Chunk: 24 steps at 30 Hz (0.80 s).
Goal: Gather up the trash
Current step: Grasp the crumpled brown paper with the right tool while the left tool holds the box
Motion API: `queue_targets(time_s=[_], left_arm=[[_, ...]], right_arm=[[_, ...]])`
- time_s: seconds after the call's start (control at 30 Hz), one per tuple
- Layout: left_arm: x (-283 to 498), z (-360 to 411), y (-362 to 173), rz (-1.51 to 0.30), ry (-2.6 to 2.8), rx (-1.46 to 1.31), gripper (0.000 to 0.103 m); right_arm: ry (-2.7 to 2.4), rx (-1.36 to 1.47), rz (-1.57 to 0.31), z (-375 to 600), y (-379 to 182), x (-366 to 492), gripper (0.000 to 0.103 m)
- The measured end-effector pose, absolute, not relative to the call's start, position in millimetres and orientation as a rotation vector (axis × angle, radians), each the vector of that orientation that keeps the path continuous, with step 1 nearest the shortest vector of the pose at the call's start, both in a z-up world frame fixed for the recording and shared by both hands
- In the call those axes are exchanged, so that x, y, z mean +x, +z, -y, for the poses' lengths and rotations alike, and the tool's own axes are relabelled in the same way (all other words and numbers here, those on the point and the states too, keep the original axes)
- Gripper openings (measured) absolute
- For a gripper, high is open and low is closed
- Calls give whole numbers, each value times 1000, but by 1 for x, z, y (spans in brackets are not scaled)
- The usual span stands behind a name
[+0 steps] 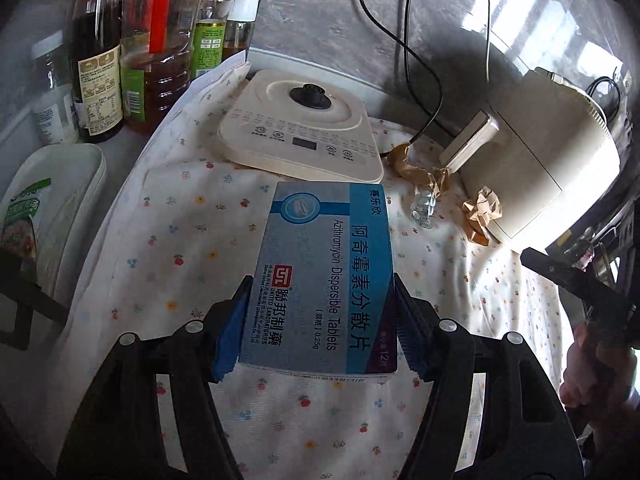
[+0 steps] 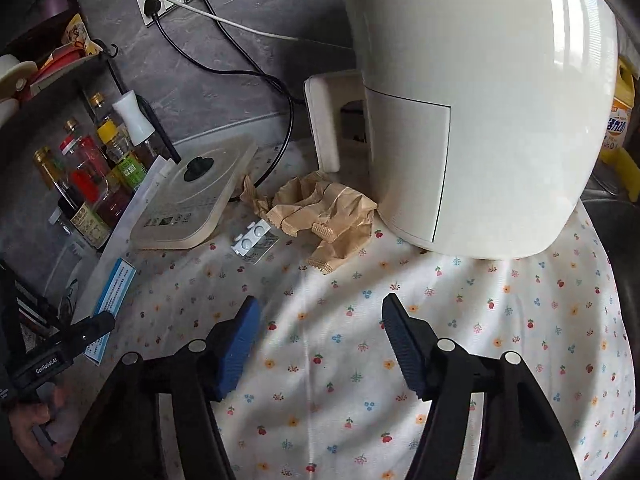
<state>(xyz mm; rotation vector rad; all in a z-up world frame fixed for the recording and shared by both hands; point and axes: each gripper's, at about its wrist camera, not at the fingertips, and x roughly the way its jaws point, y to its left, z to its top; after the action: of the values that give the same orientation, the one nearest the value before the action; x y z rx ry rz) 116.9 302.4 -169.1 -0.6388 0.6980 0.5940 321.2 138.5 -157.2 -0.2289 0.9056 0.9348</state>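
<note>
My left gripper (image 1: 320, 286) is shut on a blue and white medicine box (image 1: 324, 264), its blue pads pressing on the box's two long sides above the floral cloth (image 1: 180, 240). The right wrist view shows the same box (image 2: 114, 292) at the far left. My right gripper (image 2: 320, 304) stands open over the cloth with nothing between its fingers. Crumpled brown paper (image 2: 324, 212) lies ahead of it against the white air fryer (image 2: 480, 100). A small blister pack (image 2: 252, 236) lies left of the paper. In the left wrist view the paper (image 1: 424, 172) and blister pack (image 1: 424, 206) lie beyond the box.
A cream appliance base (image 1: 304, 128) with a black knob sits on the cloth at the back. Several oil and sauce bottles (image 1: 132, 40) stand at the back left, next to a white tray (image 1: 68, 200). Black cables (image 2: 224, 60) run to wall sockets. A person's hand (image 1: 596, 372) holds the right gripper.
</note>
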Motion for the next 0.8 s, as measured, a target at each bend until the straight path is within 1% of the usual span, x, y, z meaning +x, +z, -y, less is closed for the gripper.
queue_targets(time_s=[0.17,0.37,0.4,0.43,0.47,0.5,0.53,0.8], left_arm=[[107,-307,-171,-684,623,-659,65],[97,-312,-161,-655,635,-649,65],[95,-313,-160,-650,636,-651,65],[93,-313,-160,-645,636,-654,65],[92,-313,-159,-641,633,-654,65],[91,-314,-158,-639,629,-654,65],[90,-314,-158,-638,625,-654,65],[97,-315,-160,-649,557,-641,65]], right_arm=[[930,-268,-903,-166,-160,327,60],[883,-322,-931,-191,-179,341,60],[876,-326,-939,-194,-184,344,53],[877,-337,-958,-197,-188,347,28],[872,-357,-975,-199,-191,348,16],[867,-358,-978,-199,-192,348,5],[865,-352,-974,-197,-191,348,2],[880,-308,-952,-173,-177,326,1]])
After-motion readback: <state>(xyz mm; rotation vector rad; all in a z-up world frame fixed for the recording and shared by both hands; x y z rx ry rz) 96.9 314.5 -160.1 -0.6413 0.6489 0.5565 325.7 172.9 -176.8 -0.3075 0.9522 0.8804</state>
